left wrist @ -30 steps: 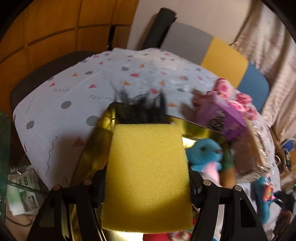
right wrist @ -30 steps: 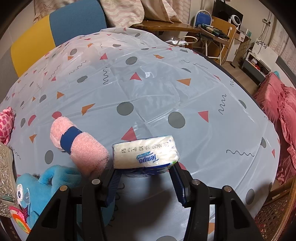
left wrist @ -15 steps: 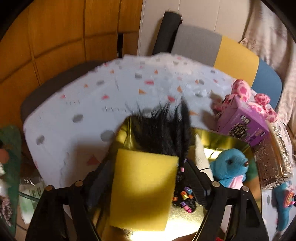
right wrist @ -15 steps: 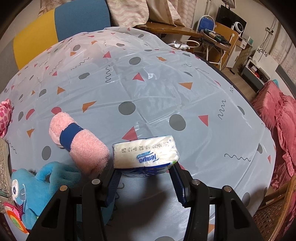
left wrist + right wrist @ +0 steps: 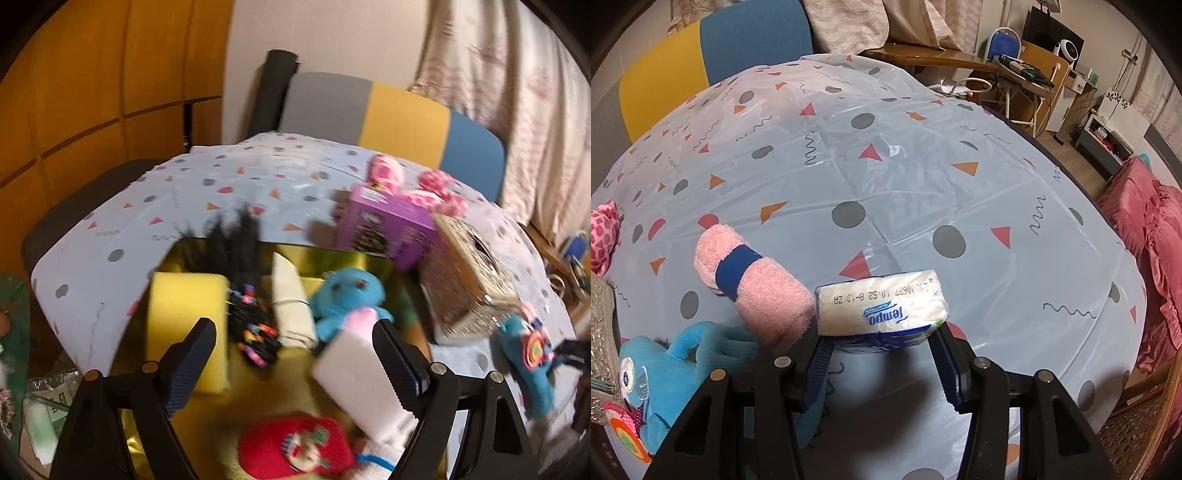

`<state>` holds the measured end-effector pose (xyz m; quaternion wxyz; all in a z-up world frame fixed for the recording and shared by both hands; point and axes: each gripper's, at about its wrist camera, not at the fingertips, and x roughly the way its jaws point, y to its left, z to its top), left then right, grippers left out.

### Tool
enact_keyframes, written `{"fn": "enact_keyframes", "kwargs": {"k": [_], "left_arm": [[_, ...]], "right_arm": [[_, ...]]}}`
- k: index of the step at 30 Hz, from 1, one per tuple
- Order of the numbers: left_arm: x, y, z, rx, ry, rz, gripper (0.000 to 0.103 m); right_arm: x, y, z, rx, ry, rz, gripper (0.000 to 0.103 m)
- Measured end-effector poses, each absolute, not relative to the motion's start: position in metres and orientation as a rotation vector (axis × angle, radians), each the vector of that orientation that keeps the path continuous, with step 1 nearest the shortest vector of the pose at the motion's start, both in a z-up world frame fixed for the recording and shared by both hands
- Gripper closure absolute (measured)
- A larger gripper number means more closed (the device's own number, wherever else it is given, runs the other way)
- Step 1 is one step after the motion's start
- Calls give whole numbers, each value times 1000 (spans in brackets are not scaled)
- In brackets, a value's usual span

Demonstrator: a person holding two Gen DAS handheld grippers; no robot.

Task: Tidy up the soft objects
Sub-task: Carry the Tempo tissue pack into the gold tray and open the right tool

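Note:
My left gripper (image 5: 293, 338) is open and empty above a gold tray (image 5: 280, 398). In the tray lie a yellow sponge (image 5: 186, 325), a black fringed item (image 5: 243, 280), a cream cloth roll (image 5: 291, 306), a blue plush (image 5: 349, 302), a white foam block (image 5: 360, 380) and a red plush (image 5: 295, 446). My right gripper (image 5: 881, 345) is shut on a Tempo tissue pack (image 5: 882, 304), held over the table. A rolled pink towel (image 5: 753, 284) with a blue band lies just left of it.
A purple box (image 5: 384, 229) and a glittery box (image 5: 469, 284) stand right of the tray, with pink plush (image 5: 413, 184) behind. A blue plush toy (image 5: 665, 373) lies at my right gripper's left. A chair (image 5: 391, 118) stands beyond the patterned tablecloth (image 5: 923, 177).
My left gripper let go of the yellow sponge, which now lies in the tray's left side, and drew back and right. The right gripper stayed nearly still with the tissue pack.

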<state>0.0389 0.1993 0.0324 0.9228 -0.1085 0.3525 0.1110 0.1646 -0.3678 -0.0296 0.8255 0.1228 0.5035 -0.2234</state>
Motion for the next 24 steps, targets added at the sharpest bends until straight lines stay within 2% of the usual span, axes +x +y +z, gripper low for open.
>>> {"fn": "enact_keyframes", "kwargs": {"k": [16,24], "left_arm": [[24,166,28,-175,742,173,16],[19,170,26,-189,747,164,16]], "right_arm": [[156,-362,-10,325,959,-399,51],[164,-351,-18,255,1022,-383,51]]}}
